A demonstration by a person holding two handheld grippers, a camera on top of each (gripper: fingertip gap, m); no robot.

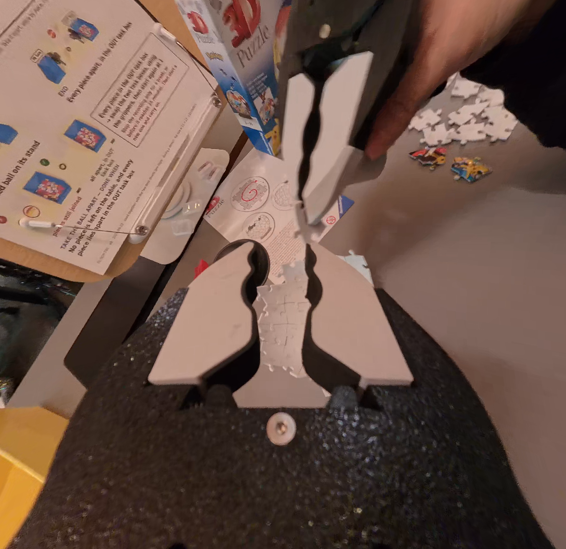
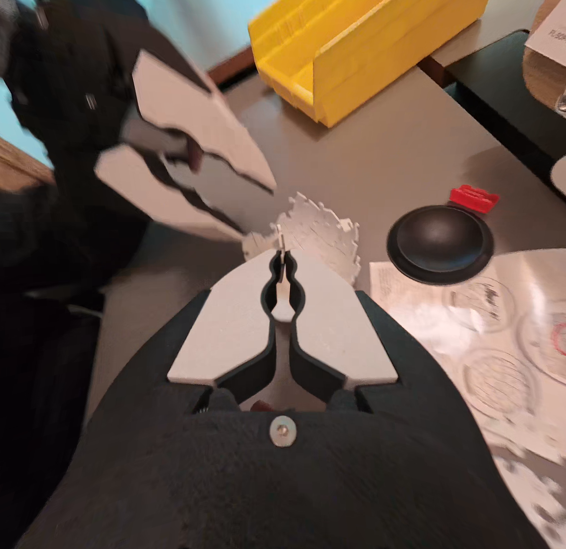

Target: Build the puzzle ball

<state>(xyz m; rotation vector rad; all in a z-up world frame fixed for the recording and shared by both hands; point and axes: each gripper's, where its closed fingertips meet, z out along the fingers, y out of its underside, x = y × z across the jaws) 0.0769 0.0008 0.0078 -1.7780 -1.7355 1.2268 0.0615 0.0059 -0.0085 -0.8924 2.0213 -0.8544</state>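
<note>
Left gripper spread around the shell, a curved patch of joined white pieces held over the surface; whether it grips, unclear; right gripper pinching a piece edge-on at the shell's rim; joining step, early; next: align tabs, press in; loose pieces beyond.

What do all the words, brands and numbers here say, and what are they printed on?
I do not quote writing from pictures; these things bear it:
Laminated sheet on the wooden board: printed text beside small photos.
Blue and white puzzle box: large red logo, smaller print.
Folded leaflet on the table: round diagrams, fine print, too small anyway.
Paper corner in the right wrist view: blurred.
</note>
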